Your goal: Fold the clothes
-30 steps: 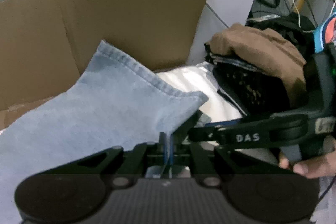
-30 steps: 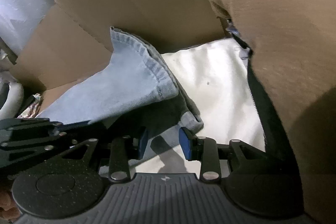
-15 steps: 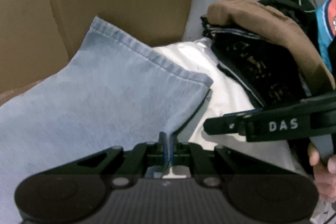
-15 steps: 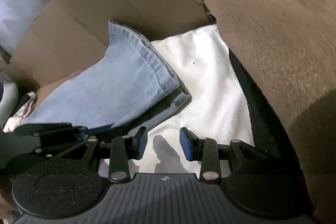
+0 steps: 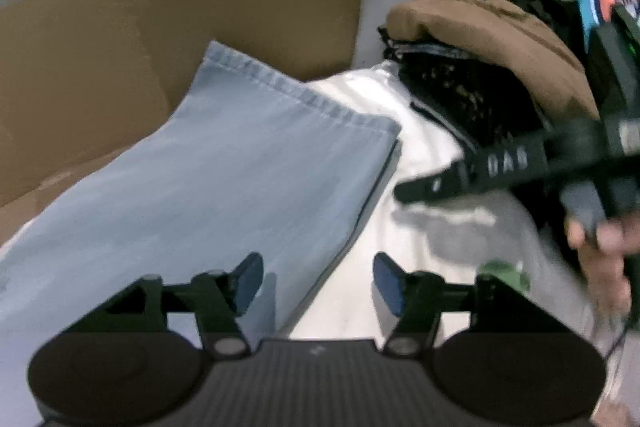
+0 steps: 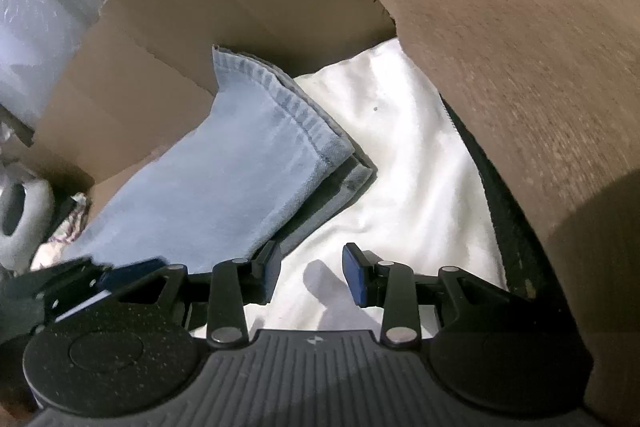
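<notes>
Jeans [image 5: 224, 179] lie under the left gripper [image 5: 318, 283], its opening fingers empty; right gripper [image 6: 311, 273] half-spread, empty.

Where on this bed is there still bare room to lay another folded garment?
One free patch: the white sheet between the folded light-blue jeans and the clothes pile under the brown garment. The cardboard closes off the far side. The right side is crowded with the pile; the jeans fill the left.
</notes>
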Motion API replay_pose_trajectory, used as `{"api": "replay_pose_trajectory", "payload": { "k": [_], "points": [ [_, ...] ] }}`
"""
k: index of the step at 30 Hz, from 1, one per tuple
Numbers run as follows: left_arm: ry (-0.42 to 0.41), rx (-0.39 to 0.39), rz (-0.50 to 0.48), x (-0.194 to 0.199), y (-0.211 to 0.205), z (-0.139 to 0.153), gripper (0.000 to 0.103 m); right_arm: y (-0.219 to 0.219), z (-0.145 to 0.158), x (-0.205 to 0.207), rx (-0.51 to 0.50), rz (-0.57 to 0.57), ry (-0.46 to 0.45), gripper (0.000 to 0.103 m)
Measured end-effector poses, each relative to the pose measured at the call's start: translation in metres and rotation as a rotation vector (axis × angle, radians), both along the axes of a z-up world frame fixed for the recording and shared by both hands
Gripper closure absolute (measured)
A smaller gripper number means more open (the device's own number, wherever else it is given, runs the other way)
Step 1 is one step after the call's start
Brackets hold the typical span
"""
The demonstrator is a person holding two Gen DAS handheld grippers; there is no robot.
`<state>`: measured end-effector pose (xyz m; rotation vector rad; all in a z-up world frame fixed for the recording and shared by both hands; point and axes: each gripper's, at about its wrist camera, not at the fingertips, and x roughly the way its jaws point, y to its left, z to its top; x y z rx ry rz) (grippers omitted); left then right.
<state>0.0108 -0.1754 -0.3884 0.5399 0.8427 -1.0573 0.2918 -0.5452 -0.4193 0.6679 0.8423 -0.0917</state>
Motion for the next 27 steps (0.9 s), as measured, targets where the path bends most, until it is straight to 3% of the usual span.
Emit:
{"api": "replay_pose_trajectory", "payload": {
  "k": [5,12,16,19,23,27],
  "points": [
    [-0.006,0.070,0.065,0.003,0.033,0.000,0.036,-0.001,0.002,0.000,0.035,-0.027,-0.018,0.062],
    [-0.037,0.110,0.134,0.001,0.083,0.005,0.031,0.010,-0.002,-0.004,0.059,-0.015,-0.009,0.062],
    [-0.025,0.133,0.221,0.003,0.107,0.002,0.031,0.024,-0.003,-0.007,0.050,0.010,0.004,0.062],
    [-0.066,0.151,0.276,0.002,0.120,-0.005,0.030,0.035,0.000,-0.006,0.033,0.045,0.000,0.062],
    [-0.027,0.133,0.364,0.008,0.136,-0.013,0.029,0.054,0.006,-0.002,0.004,0.125,-0.005,0.062],
    [-0.065,0.126,0.384,0.006,0.144,-0.018,0.029,0.076,0.009,0.003,-0.021,0.213,-0.004,0.062]
  ]
}}
